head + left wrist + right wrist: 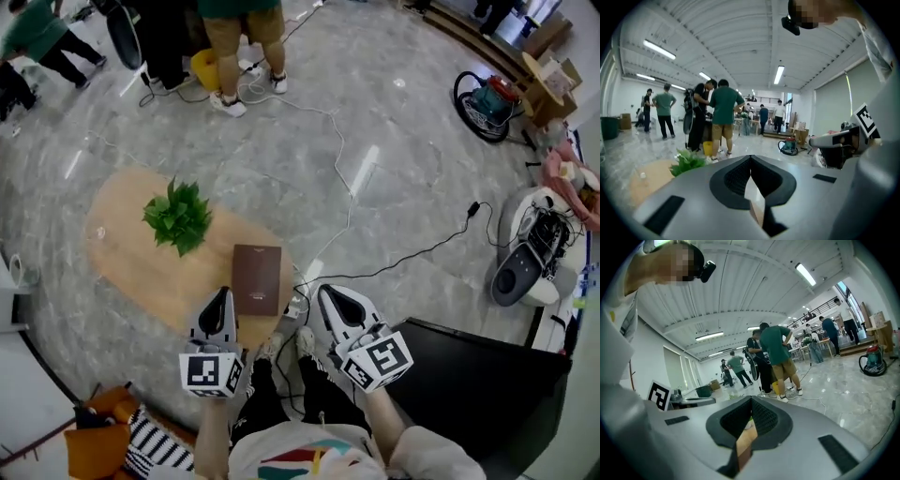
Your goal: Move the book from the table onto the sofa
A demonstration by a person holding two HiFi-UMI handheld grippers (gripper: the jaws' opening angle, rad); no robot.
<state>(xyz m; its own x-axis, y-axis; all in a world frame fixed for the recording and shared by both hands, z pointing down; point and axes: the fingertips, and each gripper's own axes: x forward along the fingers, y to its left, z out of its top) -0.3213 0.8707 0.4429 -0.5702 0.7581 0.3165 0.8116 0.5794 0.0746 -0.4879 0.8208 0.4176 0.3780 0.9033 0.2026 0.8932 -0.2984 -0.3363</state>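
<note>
A brown book [257,278] lies flat on the near end of an oval wooden table [127,246], next to a small green plant [178,217]. My left gripper [223,294] hovers just left of the book's near corner, jaws shut and empty. My right gripper [324,292] hangs right of the book, off the table's edge, jaws also shut with nothing in them. The left gripper view has the jaw tips [750,158] meeting, with the plant [687,161] beyond. In the right gripper view the tips [751,399] meet too.
A black piece of furniture [483,394] stands at the lower right; orange and striped cushions [122,433] lie at the lower left. Cables [349,202] cross the marble floor. Several people [246,47] stand beyond the table. A vacuum cleaner [486,101] sits far right.
</note>
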